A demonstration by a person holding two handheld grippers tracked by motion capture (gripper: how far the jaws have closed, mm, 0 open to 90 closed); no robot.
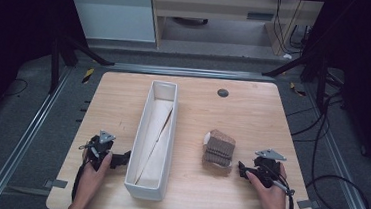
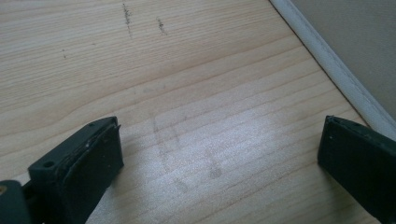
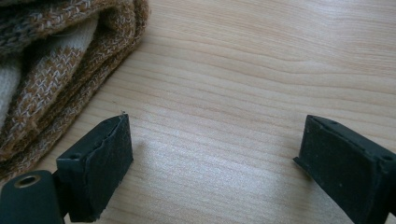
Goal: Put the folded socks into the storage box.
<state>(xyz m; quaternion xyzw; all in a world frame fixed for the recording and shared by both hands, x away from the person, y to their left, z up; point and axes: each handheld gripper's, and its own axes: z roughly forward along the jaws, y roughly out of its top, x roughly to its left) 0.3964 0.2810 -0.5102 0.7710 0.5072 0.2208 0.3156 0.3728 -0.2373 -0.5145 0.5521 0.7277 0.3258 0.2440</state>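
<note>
A: While the folded knitted cloth point(image 1: 218, 148) is lying on the wooden table point(image 1: 253, 115), what is it looking like?

B: It is showing brown and tan yarn flecked with cream, with a cream band running between the folds (the right gripper view is giving the weave clearly). It is sitting as a small stacked bundle to the right of the long white bin point(image 1: 154, 137).

A: And where is it lying against the tongs?

B: The right gripper point(image 1: 242, 169) is resting just beside its near right corner, jaws standing wide apart on bare wood, not touching it. The left gripper point(image 1: 124, 158) is sitting well apart from it, across the bin, close to the bin's wall, jaws also spread with nothing between them.
</note>
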